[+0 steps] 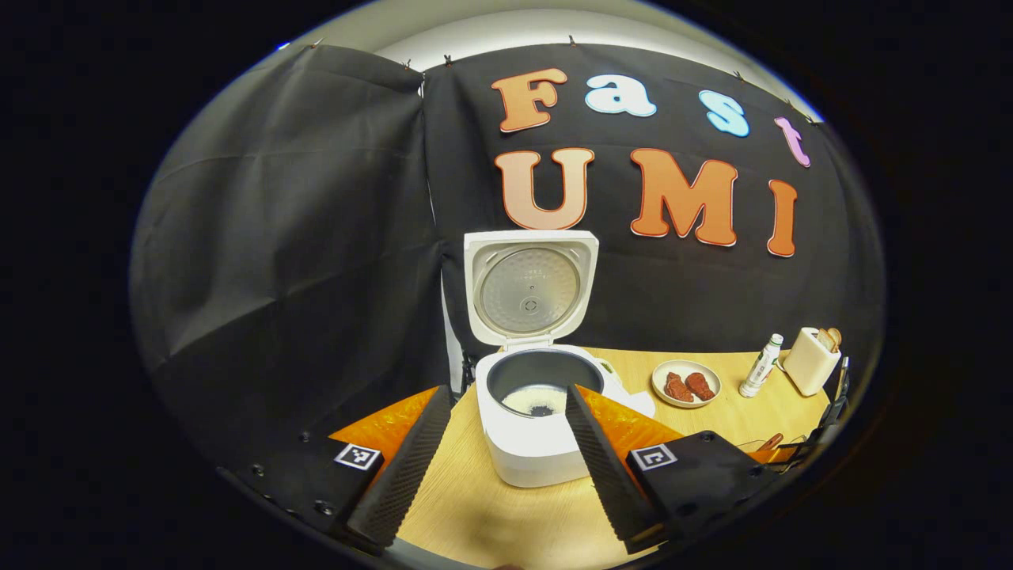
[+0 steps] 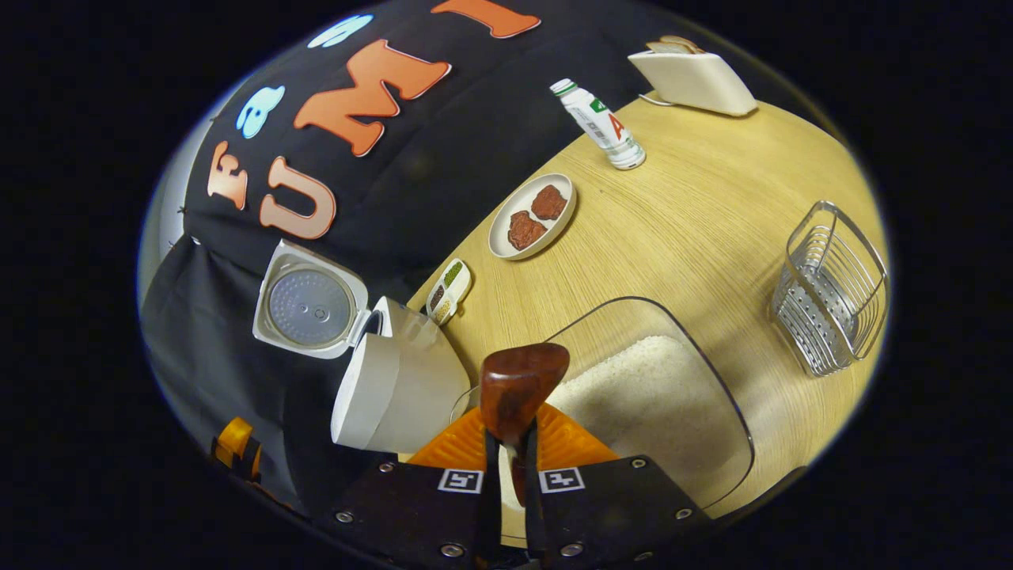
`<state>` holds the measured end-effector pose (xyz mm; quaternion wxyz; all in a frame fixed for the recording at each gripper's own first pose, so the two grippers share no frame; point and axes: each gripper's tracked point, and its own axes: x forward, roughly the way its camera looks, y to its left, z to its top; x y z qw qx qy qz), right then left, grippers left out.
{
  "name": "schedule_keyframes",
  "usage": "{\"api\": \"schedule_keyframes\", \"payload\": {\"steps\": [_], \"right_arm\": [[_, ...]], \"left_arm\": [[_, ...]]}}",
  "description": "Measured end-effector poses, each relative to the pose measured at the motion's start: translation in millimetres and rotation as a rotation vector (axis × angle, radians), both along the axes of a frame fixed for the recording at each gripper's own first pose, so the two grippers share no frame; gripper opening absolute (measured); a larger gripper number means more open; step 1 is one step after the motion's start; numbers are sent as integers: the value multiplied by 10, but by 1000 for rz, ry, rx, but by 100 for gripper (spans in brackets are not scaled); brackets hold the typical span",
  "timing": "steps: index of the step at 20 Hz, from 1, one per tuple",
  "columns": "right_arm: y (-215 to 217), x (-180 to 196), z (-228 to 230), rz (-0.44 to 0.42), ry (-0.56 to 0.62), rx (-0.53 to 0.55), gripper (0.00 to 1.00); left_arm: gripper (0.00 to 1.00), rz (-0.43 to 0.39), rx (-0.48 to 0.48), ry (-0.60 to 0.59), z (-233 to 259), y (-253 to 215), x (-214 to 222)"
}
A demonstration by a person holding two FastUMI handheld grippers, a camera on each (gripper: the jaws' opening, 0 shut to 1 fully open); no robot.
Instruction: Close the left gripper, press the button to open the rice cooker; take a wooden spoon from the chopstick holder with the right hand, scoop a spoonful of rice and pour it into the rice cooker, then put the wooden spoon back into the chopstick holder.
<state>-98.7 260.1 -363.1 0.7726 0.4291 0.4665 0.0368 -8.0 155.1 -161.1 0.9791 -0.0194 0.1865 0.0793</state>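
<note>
Here the rice cooker (image 1: 536, 404) sits at the centre of the left gripper view on the wooden table (image 1: 491, 514), its lid (image 1: 530, 286) standing upright and a little rice in the dark inner pot. The left gripper (image 1: 502, 467) frames it from the bottom of the frame, fingers spread wide, holding nothing. In the right gripper view, the right gripper (image 2: 510, 507) at bottom centre is clamped narrow on the wooden spoon (image 2: 518, 389), whose bowl hangs over the clear rice container (image 2: 673, 404). The wire chopstick holder (image 2: 831, 289) stands at the right edge.
</note>
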Motion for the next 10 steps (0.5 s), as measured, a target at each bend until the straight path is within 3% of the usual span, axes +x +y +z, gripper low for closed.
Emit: {"api": "schedule_keyframes", "payload": {"steps": [6,10], "right_arm": [[-244,52,111,-50,-28,107,12],[-526,173,168,-137,-32,163,12]], "left_arm": [[99,-20,24,4,24,-141,28],[99,-28,32,0,55,-234,50]]}}
